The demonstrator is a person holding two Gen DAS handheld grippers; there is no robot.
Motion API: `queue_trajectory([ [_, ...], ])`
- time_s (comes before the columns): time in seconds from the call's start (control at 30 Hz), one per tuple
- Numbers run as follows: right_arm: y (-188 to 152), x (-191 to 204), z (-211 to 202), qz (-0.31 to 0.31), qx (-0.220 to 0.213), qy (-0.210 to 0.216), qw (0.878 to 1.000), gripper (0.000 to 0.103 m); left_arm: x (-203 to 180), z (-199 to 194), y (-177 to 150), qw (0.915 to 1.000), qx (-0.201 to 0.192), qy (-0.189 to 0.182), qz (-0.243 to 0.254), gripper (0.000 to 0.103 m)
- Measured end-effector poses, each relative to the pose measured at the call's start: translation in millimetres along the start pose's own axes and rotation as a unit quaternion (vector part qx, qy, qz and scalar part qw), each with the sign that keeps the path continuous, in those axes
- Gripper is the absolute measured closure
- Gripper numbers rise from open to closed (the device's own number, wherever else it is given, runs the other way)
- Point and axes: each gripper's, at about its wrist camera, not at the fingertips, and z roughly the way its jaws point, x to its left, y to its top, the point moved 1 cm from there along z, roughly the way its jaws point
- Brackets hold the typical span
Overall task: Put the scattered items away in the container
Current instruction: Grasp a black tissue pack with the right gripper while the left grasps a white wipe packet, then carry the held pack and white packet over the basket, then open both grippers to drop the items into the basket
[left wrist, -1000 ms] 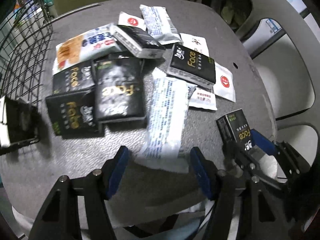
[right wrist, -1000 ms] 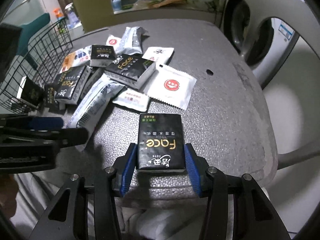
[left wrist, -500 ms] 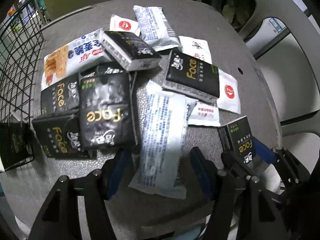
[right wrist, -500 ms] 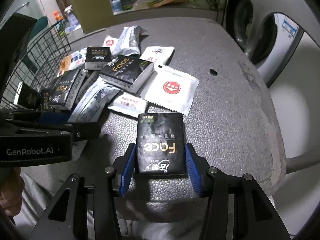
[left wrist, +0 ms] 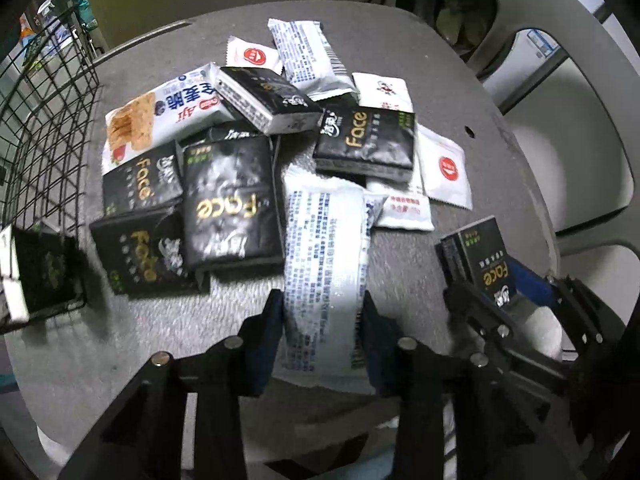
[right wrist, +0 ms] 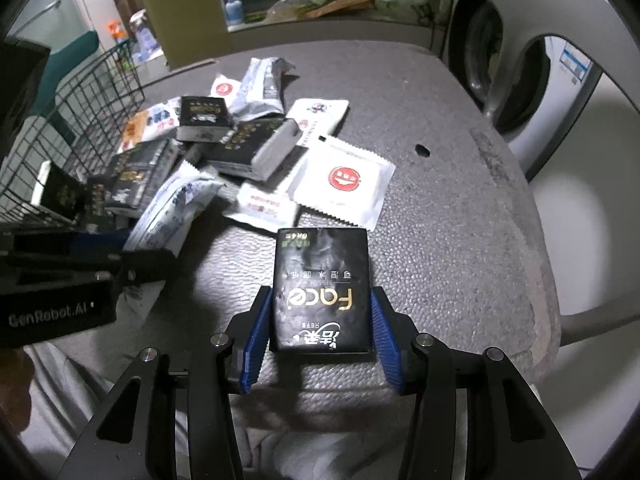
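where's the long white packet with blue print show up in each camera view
Left wrist: long white packet lies bottom centre, its near end between the left gripper fingers.
Right wrist: same packet at left of centre, angled.
Shared landmark: wire basket, left in both.

Black Face tissue packs (left wrist: 230,196): eight or so, one in basket. White sachets (left wrist: 446,166): four. Snack wrappers (left wrist: 324,264): three.

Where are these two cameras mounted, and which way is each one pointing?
Left wrist: sits on the left gripper, looking along its jaws at a long white packet; wire basket at left.
Right wrist: sits on the right gripper, its jaws around a black tissue pack; a pale sleeve shows at lower left.
Shared: the grey table, the packet pile, and each other's gripper.
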Motion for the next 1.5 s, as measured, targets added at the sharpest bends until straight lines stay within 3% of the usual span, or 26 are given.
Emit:
queue_trajectory([
  [0.1,0.1,7.6,-14.8,-0.003,-0.010,0.004,1.000,0.055,1.8,-19.2,-12.8,0.9999,-0.005,-0.010,0.003,0.063],
  [0.23,7.0,27.6,-43.9,-0.020,-0.035,0.017,0.999,0.055,7.9,-63.6,-28.7,0.9990,-0.038,-0.021,-0.003,0.063],
  [0.33,23.2,59.0,-68.1,-0.055,-0.059,0.035,0.996,0.055,33.1,-108.6,-27.2,0.9969,-0.068,-0.034,-0.022,0.063],
  [0.47,51.1,113.5,-92.7,-0.094,-0.091,0.077,0.988,0.055,70.5,-146.9,-24.4,0.9929,-0.104,-0.003,-0.057,0.063],
  [0.57,69.4,166.4,-98.9,-0.140,-0.106,0.103,0.979,0.055,124.6,-162.7,-27.0,0.9880,-0.111,0.023,-0.104,0.063],
  [0.63,80.2,204.5,-88.5,-0.170,-0.094,0.117,0.974,0.055,155.1,-161.3,-26.2,0.9858,-0.106,0.040,-0.124,0.063],
  [0.8,92.2,251.7,-63.4,-0.205,-0.066,0.126,0.968,0.055,195.2,-141.1,-23.0,0.9825,-0.083,0.056,-0.157,0.063],
  [1.07,92.0,261.0,-49.3,-0.205,-0.054,0.115,0.971,0.055,205.0,-135.1,-25.1,0.9813,-0.085,0.056,-0.164,0.063],
  [1.2,91.8,259.7,-49.7,-0.200,-0.058,0.110,0.972,0.053,208.9,-134.9,-28.5,0.9792,-0.090,0.057,-0.172,0.039],
  [1.23,91.1,259.8,-49.4,-0.200,-0.056,0.113,0.971,0.053,210.9,-135.4,-29.1,0.9789,-0.092,0.058,-0.173,0.038],
  [1.37,91.7,256.5,-50.6,-0.197,-0.062,0.120,0.971,0.045,214.5,-139.4,-32.4,0.9785,-0.095,0.052,-0.176,0.038],
  [1.5,93.5,253.6,-55.3,-0.190,-0.063,0.128,0.971,0.045,215.5,-145.3,-35.1,0.9773,-0.098,0.052,-0.181,0.038],
])
